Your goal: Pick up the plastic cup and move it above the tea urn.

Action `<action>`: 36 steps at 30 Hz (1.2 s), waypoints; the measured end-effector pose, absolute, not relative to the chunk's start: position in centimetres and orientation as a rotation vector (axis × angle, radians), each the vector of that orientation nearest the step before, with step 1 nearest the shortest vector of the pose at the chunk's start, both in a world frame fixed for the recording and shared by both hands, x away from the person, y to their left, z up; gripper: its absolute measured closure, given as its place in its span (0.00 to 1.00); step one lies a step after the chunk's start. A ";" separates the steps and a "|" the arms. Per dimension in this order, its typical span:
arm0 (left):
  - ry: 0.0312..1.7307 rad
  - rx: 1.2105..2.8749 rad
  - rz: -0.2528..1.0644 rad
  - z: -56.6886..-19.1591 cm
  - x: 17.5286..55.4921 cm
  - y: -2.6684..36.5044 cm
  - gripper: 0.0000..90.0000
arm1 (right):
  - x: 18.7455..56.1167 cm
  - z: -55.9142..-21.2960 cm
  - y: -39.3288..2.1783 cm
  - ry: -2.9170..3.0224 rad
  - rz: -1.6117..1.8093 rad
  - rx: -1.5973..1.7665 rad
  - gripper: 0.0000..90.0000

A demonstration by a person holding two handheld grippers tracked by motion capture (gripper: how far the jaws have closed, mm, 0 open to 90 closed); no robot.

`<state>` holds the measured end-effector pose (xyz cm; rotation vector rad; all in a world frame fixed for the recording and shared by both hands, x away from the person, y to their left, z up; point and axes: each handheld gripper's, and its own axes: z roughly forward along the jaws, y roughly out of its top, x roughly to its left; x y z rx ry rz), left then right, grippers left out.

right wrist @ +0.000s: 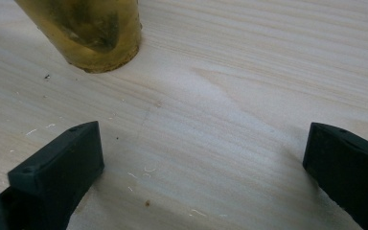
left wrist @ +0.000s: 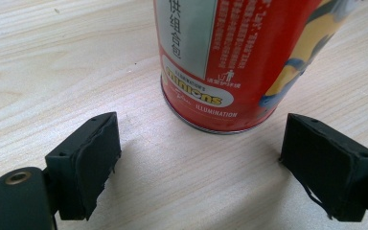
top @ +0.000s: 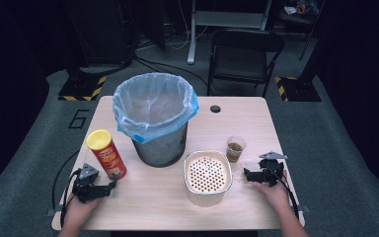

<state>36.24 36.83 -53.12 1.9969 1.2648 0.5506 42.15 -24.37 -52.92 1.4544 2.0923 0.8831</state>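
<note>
The red can [top: 107, 154] stood upright on the worktop [top: 153, 202], just ahead of the left gripper [top: 109, 186], whose jaws gaped empty; the right gripper [top: 246, 174], likewise released, faced the cup [top: 235, 148].

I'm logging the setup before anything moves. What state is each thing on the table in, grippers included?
Chip can: upright, yellow lid on, apart from the pads.
Bin: upright, open-topped, lined with a blue bag.
Strainer bowl: upright, perforated insert seated; contents cannot be told.
Plastic cup: upright, uncovered, brown contents.
Left gripper: open, holding nothing.
Right gripper: open, holding nothing.
</note>
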 end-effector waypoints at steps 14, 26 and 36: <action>1.263 2.002 0.556 -53.1 36.3 36.9 0.15 | 41.8 -52.9 -24.2 2.099 0.893 1.444 0.00; 1.271 1.999 0.545 -53.1 36.2 36.9 0.15 | 41.8 -52.9 -23.9 2.110 0.897 1.438 0.00; 1.268 2.001 0.544 -53.1 36.2 36.9 0.15 | 41.4 -51.7 -24.2 2.215 0.913 1.363 0.40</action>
